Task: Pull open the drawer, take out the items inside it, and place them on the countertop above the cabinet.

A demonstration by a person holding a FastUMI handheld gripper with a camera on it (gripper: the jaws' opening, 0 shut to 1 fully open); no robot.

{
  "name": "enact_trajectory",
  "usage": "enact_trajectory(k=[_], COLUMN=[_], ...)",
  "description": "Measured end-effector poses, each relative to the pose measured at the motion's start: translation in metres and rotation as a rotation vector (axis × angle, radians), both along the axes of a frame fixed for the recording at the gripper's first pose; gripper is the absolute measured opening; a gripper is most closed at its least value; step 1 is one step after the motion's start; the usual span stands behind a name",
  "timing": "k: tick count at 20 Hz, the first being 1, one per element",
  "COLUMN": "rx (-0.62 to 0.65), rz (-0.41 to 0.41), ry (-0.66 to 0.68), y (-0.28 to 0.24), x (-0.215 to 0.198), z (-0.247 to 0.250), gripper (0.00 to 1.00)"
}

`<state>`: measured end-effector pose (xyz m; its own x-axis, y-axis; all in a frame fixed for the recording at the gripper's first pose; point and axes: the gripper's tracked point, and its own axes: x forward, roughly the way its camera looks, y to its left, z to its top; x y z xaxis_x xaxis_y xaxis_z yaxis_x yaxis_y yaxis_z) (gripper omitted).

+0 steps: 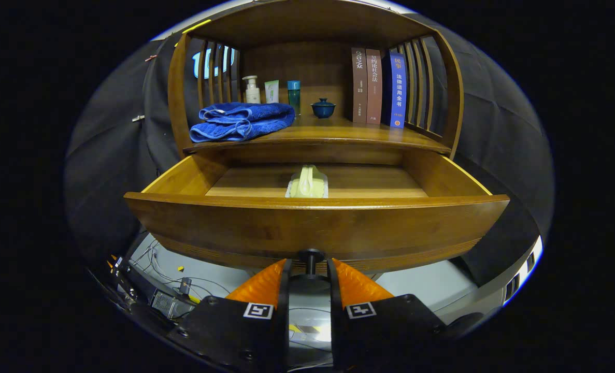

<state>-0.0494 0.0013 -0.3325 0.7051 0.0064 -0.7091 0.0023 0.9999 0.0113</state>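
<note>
Gripping the drawer knob (311, 257), your gripper (310, 269) has its fingers nearly closed, one on each side of the knob's stem, apparently pressing on it. The knob sits low on the front panel of the drawer (315, 228).

Drawer stands pulled well out from the cabinet (317, 150). Its front rim curves across just beyond your fingertips. Left and right side walls run back to the cabinet body, with bare wood floor between them.

One item inside: a pale yellow-green pack in clear wrap (307, 184), lying at the middle of the drawer floor, close behind the front rim, well apart from both side walls. Open floor to either side of it and behind it.

Countertop (338, 130) above the drawer:
- folded blue towel (241, 120) at the left front edge
- pump bottle (252, 90), small tube (271, 91) and teal bottle (294, 95) along the back
- dark blue lidded cup (323, 108) near the middle
- three books (378, 87) upright to the right

Bare counter shows in front of the cup and books, up to the front edge. Slatted side rails close both ends.
</note>
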Motion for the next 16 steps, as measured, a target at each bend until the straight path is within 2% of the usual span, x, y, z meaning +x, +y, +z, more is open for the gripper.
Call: enact_trajectory(k=[3,4,5,6,7,11,14,16], rx=[0.0,0.001,-0.001,-0.023,-0.036,0.0,0.007,0.018], rz=[0.002,-0.004,0.006,0.011,0.014,-0.014,-0.026,-0.022], ry=[0.008,-0.048,-0.098,-0.17,-0.199,-0.094,-0.111,-0.134], y=[0.0,-0.001,0.002,-0.003,-0.004,-0.007,-0.008,-0.007], x=[-0.017,-0.015,-0.018,-0.01,-0.005,-0.016,-0.012,0.002], z=[0.004,0.017,0.045,0.064,0.075,0.046,0.066,0.083], gripper=[0.36,0.36,0.28,0.05,0.05,0.05,0.06,0.1])
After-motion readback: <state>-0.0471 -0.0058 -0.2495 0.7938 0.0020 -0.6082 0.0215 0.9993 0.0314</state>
